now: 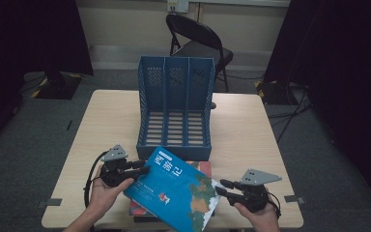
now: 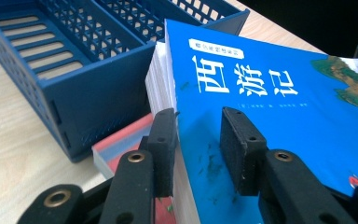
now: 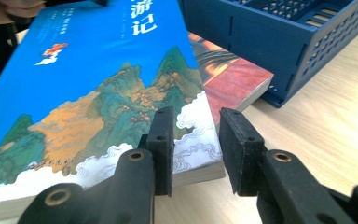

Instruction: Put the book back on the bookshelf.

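A thick blue book (image 1: 174, 186) with white characters and a mountain painting on its cover hangs tilted over the table's front edge. My left gripper (image 1: 142, 169) is shut on its upper left corner. In the left gripper view one pad lies on the cover (image 2: 270, 102) and the other against the page side, the left gripper (image 2: 198, 140) straddling that edge. My right gripper (image 1: 221, 186) is shut on the lower right corner. In the right gripper view the right gripper (image 3: 196, 144) has that painted corner of the book (image 3: 98, 84) between its pads.
A red book (image 1: 135, 209) lies flat on the wooden table (image 1: 241, 130) under the blue one. A blue three-slot file rack (image 1: 175, 111) lies just behind the books. A black folding chair (image 1: 198, 38) stands beyond the table's far edge.
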### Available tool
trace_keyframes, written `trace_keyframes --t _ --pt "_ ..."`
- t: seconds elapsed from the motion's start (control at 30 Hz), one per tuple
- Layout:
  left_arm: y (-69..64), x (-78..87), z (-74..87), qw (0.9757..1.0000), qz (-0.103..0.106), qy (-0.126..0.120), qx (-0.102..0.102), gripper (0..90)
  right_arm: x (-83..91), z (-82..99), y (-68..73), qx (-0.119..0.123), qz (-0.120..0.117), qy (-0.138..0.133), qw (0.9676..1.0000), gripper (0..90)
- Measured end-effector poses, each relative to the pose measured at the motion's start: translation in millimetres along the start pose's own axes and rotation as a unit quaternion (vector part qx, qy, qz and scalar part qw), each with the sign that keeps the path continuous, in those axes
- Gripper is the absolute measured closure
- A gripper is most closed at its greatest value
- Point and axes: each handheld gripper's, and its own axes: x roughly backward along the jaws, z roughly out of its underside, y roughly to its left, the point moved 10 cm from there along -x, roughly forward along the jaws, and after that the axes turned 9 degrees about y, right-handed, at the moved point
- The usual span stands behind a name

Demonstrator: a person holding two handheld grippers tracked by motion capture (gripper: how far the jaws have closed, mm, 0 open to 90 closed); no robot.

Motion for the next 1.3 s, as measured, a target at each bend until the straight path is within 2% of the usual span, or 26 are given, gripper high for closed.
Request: trace_keyframes --t 0.07,0.1,0.2,0.3,0.4,0.5,0.57,0.67,0.73,0.83,1.0,1.03,1.13,1.2,1.3 --pt "0.8 -0.5 -0.6 1.0000 0.001 0.001 -0.003 66.8 1.4 -4.3 -0.8 0.007 -0.005 -0.011 0.9999 60.6" --pt "0.6 -0.3 -0.3 1.0000 0.002 0.001 -0.003 66.8 2.8 -9.7 -3.5 0.006 0.004 -0.021 0.9998 59.3" --pt "0.1 0.4 1.2 0.9999 -0.006 -0.012 -0.001 66.8 4.9 -32.7 -4.6 0.019 -0.002 -0.038 0.9991 60.1" --pt "-2.7 2.1 2.2 0.9995 -0.024 -0.020 -0.003 67.4 -3.6 -56.1 -3.9 0.036 -0.011 -0.034 0.9987 61.1" --pt "-3.6 6.6 5.7 0.9996 -0.022 -0.019 -0.001 68.3 -23.3 -69.2 -3.5 0.049 -0.014 -0.021 0.9985 63.1" --pt "-5.0 15.3 12.9 0.9998 -0.012 -0.013 0.010 68.5 -40.6 -69.3 0.2 0.053 -0.032 -0.003 0.9981 64.7" --pt "-8.2 22.1 19.1 0.9999 -0.007 -0.008 0.000 67.2 -47.6 -65.5 1.3 0.051 -0.039 0.004 0.9979 65.4" --pt "-12.4 32.2 28.9 1.0000 0.001 -0.005 -0.001 64.2 -54.5 -56.1 2.0 0.049 -0.040 0.021 0.9978 66.7" --pt "-14.4 38.6 36.1 1.0000 0.000 -0.003 -0.004 63.1 -54.2 -53.5 2.9 0.043 -0.048 0.023 0.9976 68.1" --pt "-18.5 47.0 46.1 1.0000 0.001 -0.005 0.001 61.0 -53.7 -52.2 4.2 0.044 -0.045 0.029 0.9976 70.6" --pt "-23.8 57.6 59.3 0.9998 0.015 -0.006 0.009 57.7 -54.2 -51.2 4.0 0.037 -0.050 0.030 0.9976 70.8" --pt "-24.4 58.6 62.3 0.9997 0.019 -0.001 0.014 57.3 -54.3 -51.1 3.7 0.036 -0.051 0.030 0.9976 70.7" --pt "-22.7 56.8 73.3 0.9998 0.012 0.011 0.012 54.5 -54.4 -50.7 3.4 0.034 -0.052 0.028 0.9977 70.6" --pt "-23.3 55.0 74.8 0.9993 0.030 0.013 0.017 54.2 -54.2 -50.4 3.5 0.035 -0.050 0.029 0.9977 70.6" --pt "-23.6 55.0 73.4 0.9996 0.025 0.012 0.003 55.1 -53.9 -49.9 3.8 0.033 -0.054 0.031 0.9975 70.3"
